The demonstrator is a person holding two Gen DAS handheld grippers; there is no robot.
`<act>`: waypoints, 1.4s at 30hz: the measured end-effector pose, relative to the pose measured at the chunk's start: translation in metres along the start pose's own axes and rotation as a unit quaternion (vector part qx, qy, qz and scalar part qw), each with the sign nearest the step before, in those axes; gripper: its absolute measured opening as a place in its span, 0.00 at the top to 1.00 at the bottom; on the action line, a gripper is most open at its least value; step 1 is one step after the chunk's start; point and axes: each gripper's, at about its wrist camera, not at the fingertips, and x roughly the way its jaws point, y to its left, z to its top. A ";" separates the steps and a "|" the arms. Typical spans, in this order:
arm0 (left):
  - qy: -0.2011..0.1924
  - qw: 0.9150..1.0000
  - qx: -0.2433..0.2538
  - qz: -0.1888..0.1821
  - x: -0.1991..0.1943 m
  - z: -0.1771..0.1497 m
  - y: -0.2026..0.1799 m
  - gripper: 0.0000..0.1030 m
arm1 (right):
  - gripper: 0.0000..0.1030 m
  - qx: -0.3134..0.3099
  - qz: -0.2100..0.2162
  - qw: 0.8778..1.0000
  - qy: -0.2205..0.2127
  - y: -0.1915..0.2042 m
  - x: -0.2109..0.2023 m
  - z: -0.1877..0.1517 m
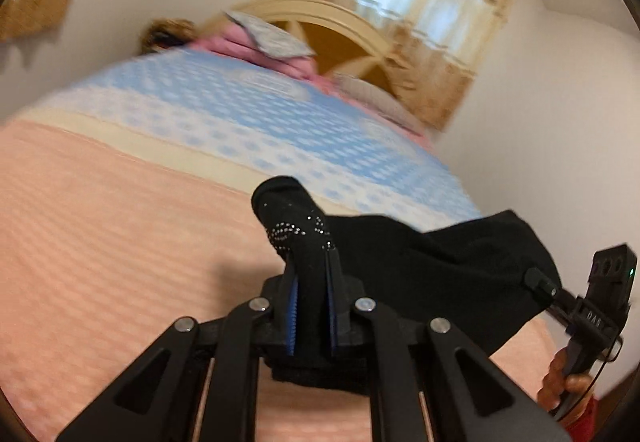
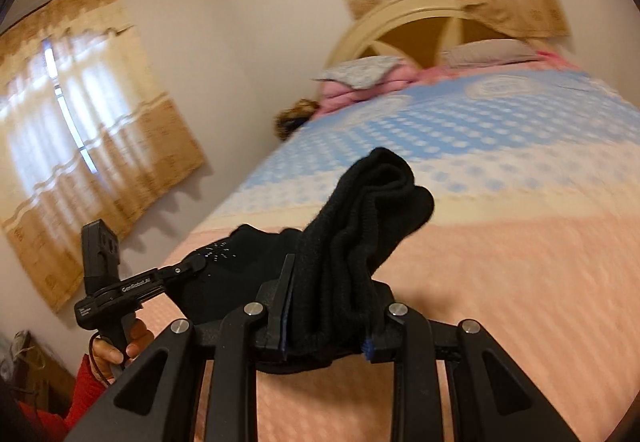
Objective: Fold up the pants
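Black pants (image 1: 432,262) x1, clamped by 2 hand-held grippers.

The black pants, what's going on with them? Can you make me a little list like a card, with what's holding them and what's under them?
thing: black pants, with sparkly dots near one end
left gripper: shut on the pants
right gripper: shut on a bunched part of the pants
pants' position: stretched between the two grippers, above the bed
underneath: pink bedspread
farther back: blue and white cover, pillows
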 end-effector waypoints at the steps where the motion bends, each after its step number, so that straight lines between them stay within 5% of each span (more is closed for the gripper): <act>1: -0.001 1.000 0.001 0.019 0.000 0.000 0.008 0.89 | 0.74 0.001 0.007 1.000 0.005 0.000 0.012 0.003; 4: 0.018 0.998 0.003 0.057 0.022 -0.013 0.029 0.86 | 0.74 0.013 0.030 0.999 0.037 -0.013 0.070 -0.002; 8: 0.104 0.985 -0.019 0.138 0.072 -0.060 0.068 0.79 | 0.72 0.048 0.005 0.990 0.132 -0.049 0.155 -0.047; 9: 0.114 0.983 -0.034 0.143 0.077 -0.071 0.078 0.65 | 0.71 0.064 -0.009 0.987 0.150 -0.060 0.166 -0.061; 11: 0.079 0.987 -0.057 0.126 0.064 -0.077 0.089 0.55 | 0.68 0.100 0.019 0.985 0.137 -0.074 0.161 -0.067; 12: 0.075 0.986 -0.058 0.140 0.058 -0.076 0.090 0.44 | 0.66 0.118 0.032 0.983 0.136 -0.078 0.153 -0.065; 14: 0.050 0.982 -0.045 0.179 0.043 -0.070 0.093 0.40 | 0.63 0.136 0.029 0.982 0.125 -0.081 0.132 -0.059; 19: -0.015 0.985 -0.032 0.167 0.031 -0.036 0.086 0.40 | 0.63 0.080 -0.076 0.994 -0.001 -0.052 0.066 -0.028; 21: -0.019 0.989 0.000 0.146 0.047 -0.024 0.066 0.40 | 0.63 0.002 -0.111 0.994 0.007 -0.019 0.080 -0.014; 23: -0.018 0.988 0.040 0.147 0.067 -0.019 0.045 0.40 | 0.83 -0.046 -0.094 0.994 0.027 0.013 0.102 -0.012; 25: -0.013 0.987 0.061 0.145 0.074 -0.025 0.039 0.36 | 0.85 -0.081 -0.091 0.991 0.053 0.035 0.129 -0.013; 28: 0.038 0.981 0.057 0.180 0.103 -0.039 0.043 0.29 | 0.84 -0.138 -0.170 0.973 0.073 0.047 0.176 -0.022; 30: 0.090 0.976 0.037 0.192 0.115 -0.054 0.056 0.29 | 0.84 -0.129 -0.259 0.947 0.140 0.025 0.213 -0.035; 31: 0.088 0.975 0.036 0.199 0.111 -0.064 0.062 0.27 | 0.84 -0.098 -0.258 0.948 0.157 0.010 0.216 -0.043; 33: 0.068 0.978 0.029 0.196 0.100 -0.074 0.074 0.12 | 0.84 -0.067 -0.229 0.965 0.113 -0.004 0.200 -0.051; 36: 0.080 0.981 0.012 0.179 0.100 -0.068 0.088 0.06 | 0.84 -0.053 -0.205 0.973 0.095 -0.010 0.191 -0.056; 42: 0.076 0.970 0.036 0.229 0.113 -0.068 0.071 0.00 | 0.81 -0.031 -0.191 0.979 0.071 -0.009 0.192 -0.059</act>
